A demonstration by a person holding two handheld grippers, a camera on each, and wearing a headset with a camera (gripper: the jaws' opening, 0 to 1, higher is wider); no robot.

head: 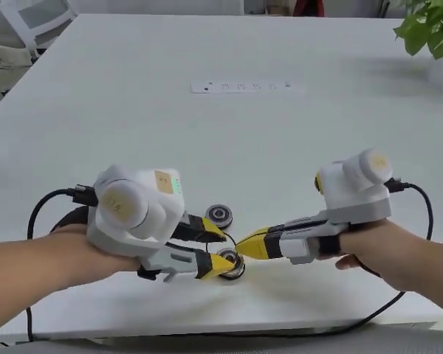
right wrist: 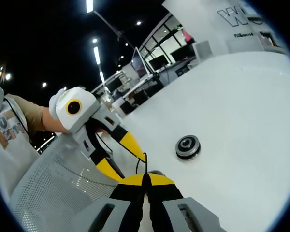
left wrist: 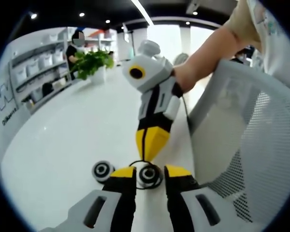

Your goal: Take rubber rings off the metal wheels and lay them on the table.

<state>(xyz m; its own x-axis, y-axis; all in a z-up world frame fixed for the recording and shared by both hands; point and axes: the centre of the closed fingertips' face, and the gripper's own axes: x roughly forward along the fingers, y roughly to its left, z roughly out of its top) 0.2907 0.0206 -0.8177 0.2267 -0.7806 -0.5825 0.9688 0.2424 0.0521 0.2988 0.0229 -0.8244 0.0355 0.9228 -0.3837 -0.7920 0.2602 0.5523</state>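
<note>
1. The left gripper [left wrist: 151,171] has its jaws partway open and clamped on a metal wheel [head: 232,265]. One yellow tip sits on each side of it, low in the middle of the left gripper view.
2. The right gripper [right wrist: 145,181] has its jaws squeezed right together. They're pinching a thin black rubber ring [right wrist: 144,162], which runs up from the tips as a fine line in its own view.
3. In the left gripper view the right gripper comes in from above. Its yellow tips point down just over the held wheel, and the ring loops loosely around that wheel. I can't tell how much of the ring is still seated on it.
4. In the head view the two grippers meet nose to nose at bottom centre, near the front edge of the white table [head: 207,140].
5. A second wheel [head: 219,215] lies flat on the table just above the grippers in the frame, apart from both. Its outer band looks dark.
6. Further out, a white power strip [head: 247,87] sits upper centre and a green plant [head: 428,29] is in the top right corner.
7. A grey mesh chair back [left wrist: 241,125] takes up the right side of the left gripper view.
</note>
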